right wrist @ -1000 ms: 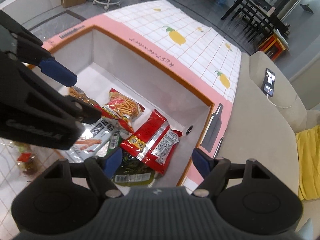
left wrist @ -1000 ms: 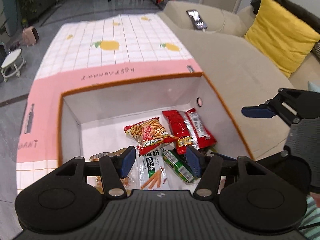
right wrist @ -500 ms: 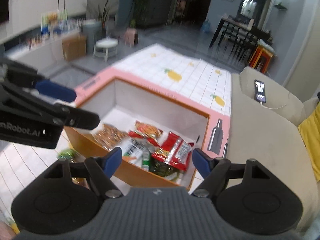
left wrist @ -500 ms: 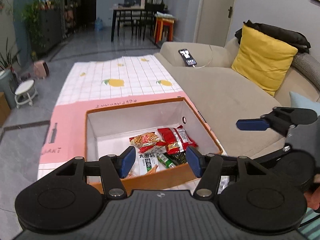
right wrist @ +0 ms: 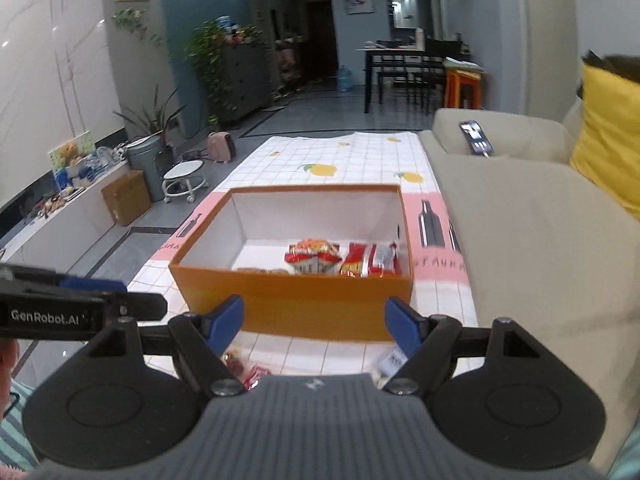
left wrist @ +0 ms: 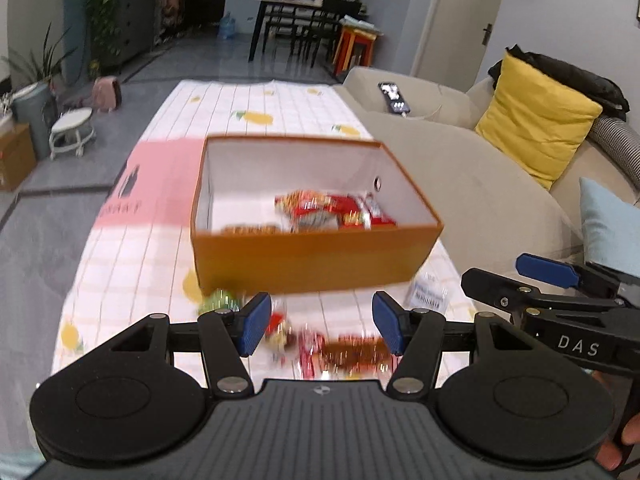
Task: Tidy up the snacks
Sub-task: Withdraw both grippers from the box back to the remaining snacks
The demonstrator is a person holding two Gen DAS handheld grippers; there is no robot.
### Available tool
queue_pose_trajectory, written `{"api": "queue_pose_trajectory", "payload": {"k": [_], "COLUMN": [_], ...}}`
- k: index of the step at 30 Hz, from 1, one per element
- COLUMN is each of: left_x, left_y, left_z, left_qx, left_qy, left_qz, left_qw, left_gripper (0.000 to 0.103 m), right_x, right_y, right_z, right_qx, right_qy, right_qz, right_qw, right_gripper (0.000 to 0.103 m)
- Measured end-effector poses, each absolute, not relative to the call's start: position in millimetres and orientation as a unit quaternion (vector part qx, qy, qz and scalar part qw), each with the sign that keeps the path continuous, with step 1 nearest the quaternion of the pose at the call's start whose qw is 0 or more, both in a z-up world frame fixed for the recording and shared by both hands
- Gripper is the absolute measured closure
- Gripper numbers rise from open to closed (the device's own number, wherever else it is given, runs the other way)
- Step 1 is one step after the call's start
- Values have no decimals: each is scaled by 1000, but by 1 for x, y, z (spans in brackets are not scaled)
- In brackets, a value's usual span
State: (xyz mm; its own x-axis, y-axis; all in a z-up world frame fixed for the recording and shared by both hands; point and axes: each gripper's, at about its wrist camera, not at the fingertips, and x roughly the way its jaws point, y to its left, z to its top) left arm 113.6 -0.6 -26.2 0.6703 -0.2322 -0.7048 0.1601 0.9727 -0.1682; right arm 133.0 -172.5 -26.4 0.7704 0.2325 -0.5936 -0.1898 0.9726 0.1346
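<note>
Snack packets (left wrist: 336,212): red and orange bags lying in the bottom of the box (right wrist: 296,312), bunched toward its near wall and right side; their print is blurred.

Box: orange outside, white inside, open-topped, standing on the tabletop (left wrist: 132,256), which is covered by a checked cloth with fruit prints and a pink band.

Loose snacks (left wrist: 344,348): several small wrapped pieces on the cloth in front of the box, on its near side; too blurred to tell apart. A pale packet (left wrist: 430,290) lies by the box's near right corner.

Left tongs (left wrist: 320,322): blue pads apart, nothing between them, held above the loose snacks in front of the box.

Right tongs (right wrist: 314,322): pads apart, empty, also in front of the box, to the right of the left tongs.

Sofa (right wrist: 532,216): beige, running along the box's right side, with a phone (right wrist: 475,137) on its far arm and a yellow cushion (left wrist: 536,128).
</note>
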Motion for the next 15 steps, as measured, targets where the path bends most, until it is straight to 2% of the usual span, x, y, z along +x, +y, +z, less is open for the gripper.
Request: {"api": "queue_pose_trajectory", "payload": {"k": [4, 7, 15], "left_x": [106, 106, 116], "left_y": [-4, -7, -4], "left_z": [-49, -64, -94], "left_qx": [-38, -33, -36], "left_qy": [412, 424, 450], "left_qz": [-105, -98, -81], "left_qw": [904, 900, 888], "left_gripper": [35, 35, 35], "right_x": [120, 117, 136], "right_y": [-167, -164, -152], "right_z": [-50, -72, -118], "right_qx": [26, 17, -16], "right_qy": [327, 350, 396], "right_qz": [79, 94, 104], "right_qw": [941, 932, 912], "right_gripper": [28, 18, 20]}}
